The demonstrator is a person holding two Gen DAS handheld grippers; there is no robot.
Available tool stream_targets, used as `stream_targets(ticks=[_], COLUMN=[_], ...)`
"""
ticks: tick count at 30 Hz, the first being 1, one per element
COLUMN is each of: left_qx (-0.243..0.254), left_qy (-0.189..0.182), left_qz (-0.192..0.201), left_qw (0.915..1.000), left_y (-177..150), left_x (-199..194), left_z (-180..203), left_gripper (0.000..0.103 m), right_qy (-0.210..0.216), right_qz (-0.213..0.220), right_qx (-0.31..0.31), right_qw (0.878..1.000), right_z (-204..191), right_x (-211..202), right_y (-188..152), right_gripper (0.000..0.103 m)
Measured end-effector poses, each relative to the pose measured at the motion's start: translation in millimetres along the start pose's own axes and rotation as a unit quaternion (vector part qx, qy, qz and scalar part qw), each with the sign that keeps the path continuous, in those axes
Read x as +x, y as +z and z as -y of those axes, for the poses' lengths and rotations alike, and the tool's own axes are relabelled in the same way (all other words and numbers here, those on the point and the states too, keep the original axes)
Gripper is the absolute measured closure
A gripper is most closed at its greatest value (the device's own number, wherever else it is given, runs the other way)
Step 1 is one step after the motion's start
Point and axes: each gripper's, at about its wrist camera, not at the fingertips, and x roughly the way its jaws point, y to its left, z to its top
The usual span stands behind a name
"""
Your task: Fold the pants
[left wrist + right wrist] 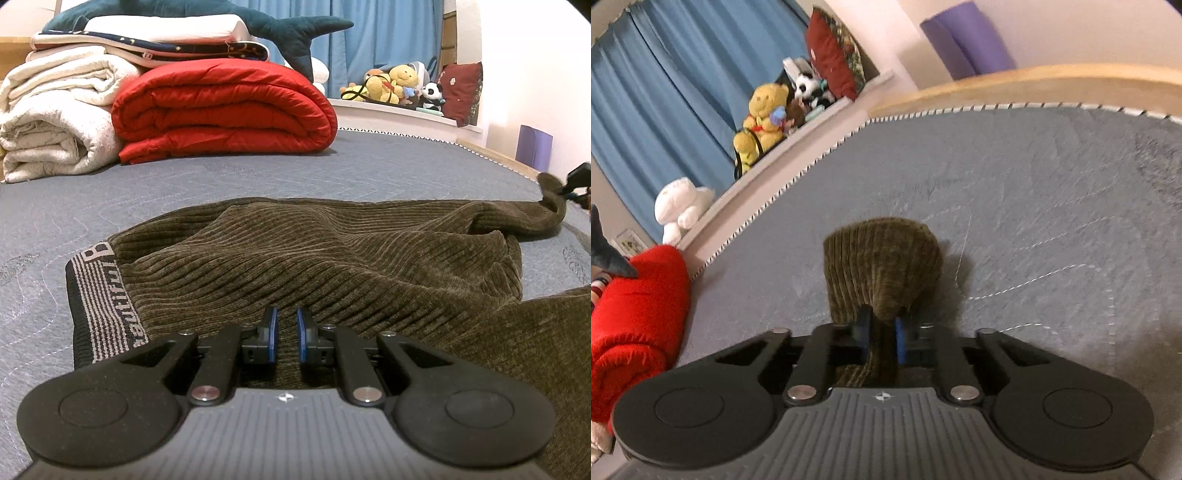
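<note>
We see warm, even indoor light, with the wall (pixel 517 55) at right washed out to near white. In the right wrist view the mattress (pixel 1052 206) is motion-smeared, and fisheye distortion bends its edges in both pictures.

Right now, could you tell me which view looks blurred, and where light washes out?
Right wrist view: the grey quilted mattress is streaked with motion blur; left wrist view: sharp, fisheye bends the bed edge, and the pale wall at right glares.
</note>
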Motion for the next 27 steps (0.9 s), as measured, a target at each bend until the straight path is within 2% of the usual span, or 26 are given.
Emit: stream_targets(ticks=[3,7,10,11,12,15,16,18,20,23,25,27], left_qx=[0.001,0.001,0.002,0.001,0.001,0.002,0.003,0.004,0.004,0.006,0.006,0.005], left_qy=[0.0,0.0,-0.001,-0.001,-0.001,-0.001,-0.001,0.0,0.0,0.0,0.001,0.0], left_qz=[0.0,-0.002,-0.005,-0.005,-0.005,-0.006,-0.006,-0.007,-0.007,-0.006,-0.007,-0.007], left_qw=[1.0,1.0,1.0,1.0,1.0,1.0,1.0,1.0,1.0,1.0,1.0,1.0], left_y=[0,0,1,1,1,1,1,2,2,2,2,2], left_x=[0,0,2,2,2,2,2,3,3,3,3,3], left_z=[0,-1,-2,-2,-2,-2,-3,-2,-2,-2,-2,-2], left_gripper=[0.091,0.091,0.091,0.091,0.091,0.091,0.091,0.091,0.091,0.091,0.091,0.091], right_qy=[-0.009,0.007,-0.023,-0.05,-0.084,-0.149,-0.169,-0.192,-0.17,-0.157,-0.15,-0.149], right_qz=[0.044,0.124,0.178,0.174,0.151,0.039,0.029,0.048,0.06,0.058,0.055,0.07], right_qx=[-0.002,0.007,-0.011,-0.021,-0.024,-0.035,-0.026,-0.007,-0.018,-0.044,-0.053,-0.07], right_qw=[0.999,0.992,0.984,0.983,0.985,0.987,0.985,0.98,0.984,0.985,0.986,0.984], right_z=[-8,-20,-20,-15,-5,44,62,84,92,94,91,82], right_x=[-36,-122,-180,-185,-183,-149,-146,-158,-171,-183,-185,-186], right_y=[3,34,45,44,42,37,35,33,28,19,17,23], right_gripper=[0.095,0.096,0.096,0.096,0.095,0.091,0.09,0.087,0.085,0.076,0.076,0.076])
